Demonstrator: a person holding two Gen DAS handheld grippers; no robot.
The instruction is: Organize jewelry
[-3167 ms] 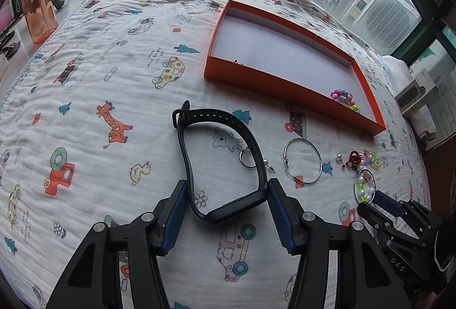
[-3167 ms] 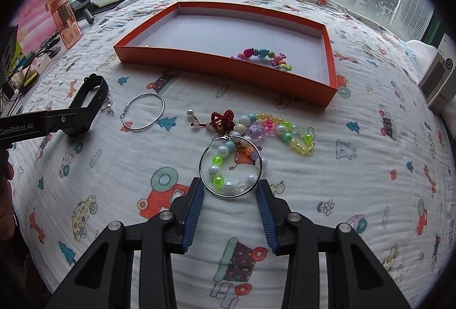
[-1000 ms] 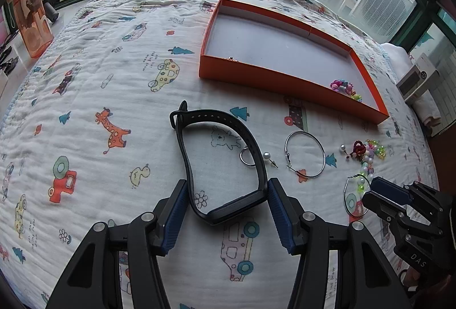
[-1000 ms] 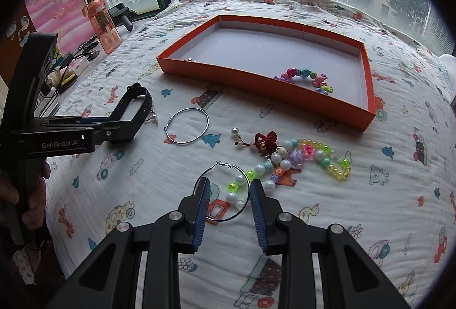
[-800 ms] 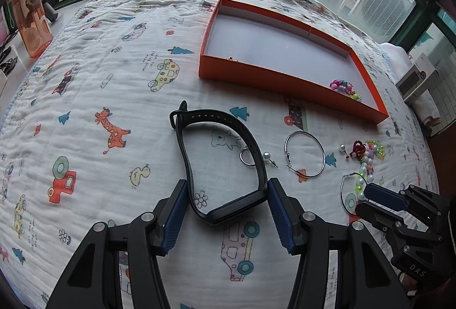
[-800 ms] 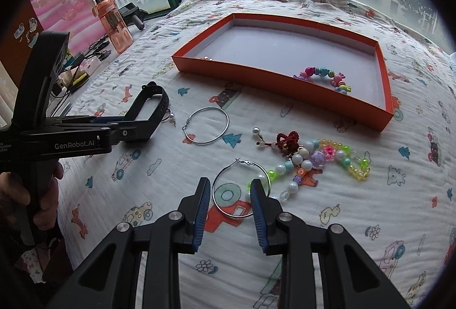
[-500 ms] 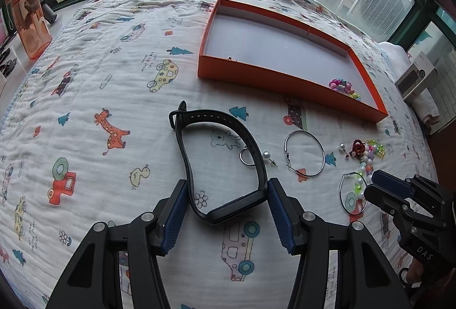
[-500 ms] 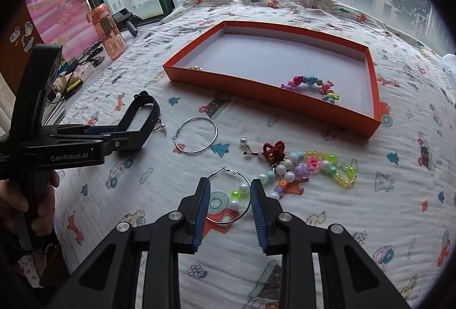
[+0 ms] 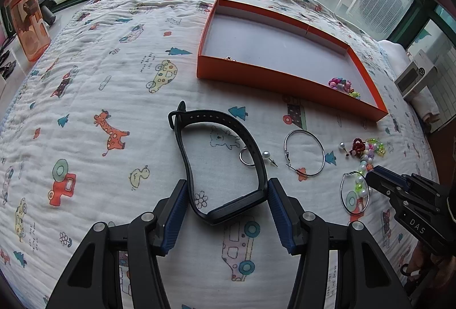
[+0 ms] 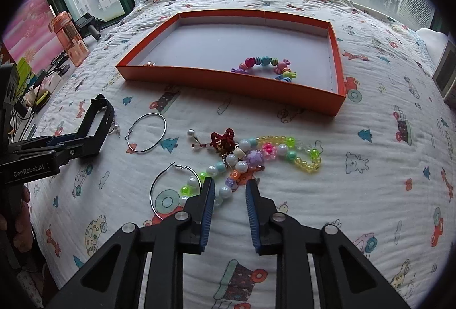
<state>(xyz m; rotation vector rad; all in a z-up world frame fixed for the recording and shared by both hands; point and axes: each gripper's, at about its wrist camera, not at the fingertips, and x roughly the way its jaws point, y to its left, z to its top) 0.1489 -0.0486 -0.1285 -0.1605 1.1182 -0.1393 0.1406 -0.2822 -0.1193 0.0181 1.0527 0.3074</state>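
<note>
you're working over a quilted white bedspread (image 10: 370, 195) printed with little cars and giraffes, and the flat orange cardboard tray (image 10: 228, 82) is sitting toward the window side of it. inside the tray, a chunky candy-coloured bead bracelet (image 10: 263, 65) is lying near the front wall, and a tiny gold piece (image 10: 149, 63) is tucked in the front left corner.

your left gripper (image 9: 226, 192) is standing about half open, its ribbed blue pads bracketing the near bend of the smooth black rubber watch band (image 9: 216, 161); the right pad is touching the strap, and whether the left pad is pressing it i can't tell. the band is lying on the quilt in front of the tray, a small silver ring (image 9: 245, 156) and a pearl stud (image 9: 266, 155) just beside it.

your right gripper (image 10: 228, 189) is closing its jaws right now, narrow already, with round pearly and lilac beads of the long glossy bead strand (image 10: 256, 155) between the tips, not yet pinched. a thin wire hoop earring (image 10: 173, 189) is lying just left of that gripper, overlapping the strand. a second wire hoop (image 10: 146, 132) is resting between it and the tray, and a dark red knotted charm (image 10: 223, 139) is sitting at the strand's far end.
</note>
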